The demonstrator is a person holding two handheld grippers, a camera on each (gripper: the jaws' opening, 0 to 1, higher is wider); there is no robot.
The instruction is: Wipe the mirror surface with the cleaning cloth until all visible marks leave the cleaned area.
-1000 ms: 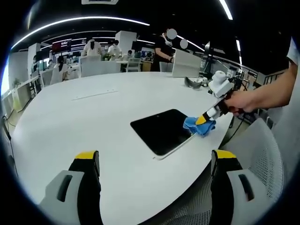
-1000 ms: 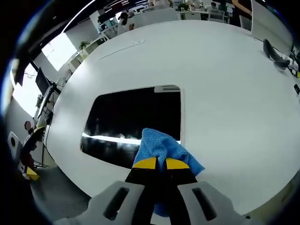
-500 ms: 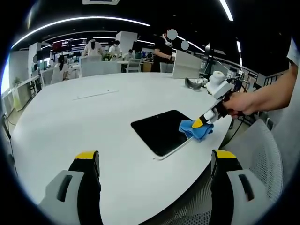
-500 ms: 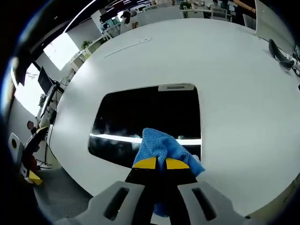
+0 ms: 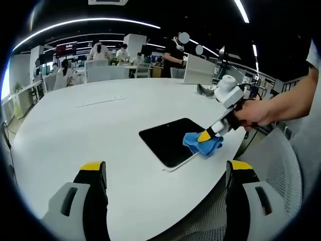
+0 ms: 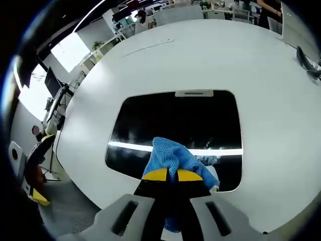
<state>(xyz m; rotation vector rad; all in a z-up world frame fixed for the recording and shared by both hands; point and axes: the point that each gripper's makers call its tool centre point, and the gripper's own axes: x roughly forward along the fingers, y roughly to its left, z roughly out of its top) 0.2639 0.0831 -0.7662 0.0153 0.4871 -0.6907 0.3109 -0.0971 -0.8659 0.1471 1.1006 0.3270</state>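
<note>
Right gripper (image 6: 168, 174): fingers clenched on blue cleaning cloth (image 6: 173, 156), pressed on mirror (image 6: 175, 120). Left gripper (image 5: 165, 168): fingers released, above white counter (image 5: 90, 125).

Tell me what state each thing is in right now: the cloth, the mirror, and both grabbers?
Blue cloth: bunched, pinched in the right gripper, resting on the mirror.
Mirror: flat on the white table, faint smudges near the cloth.
Right gripper: jaws shut on the cloth.
Left gripper: jaws open, holding nothing.

No legible text, labels, brands or numbers, distant red wall display (image 5: 65, 48) in left gripper view too small and blurred to read
</note>
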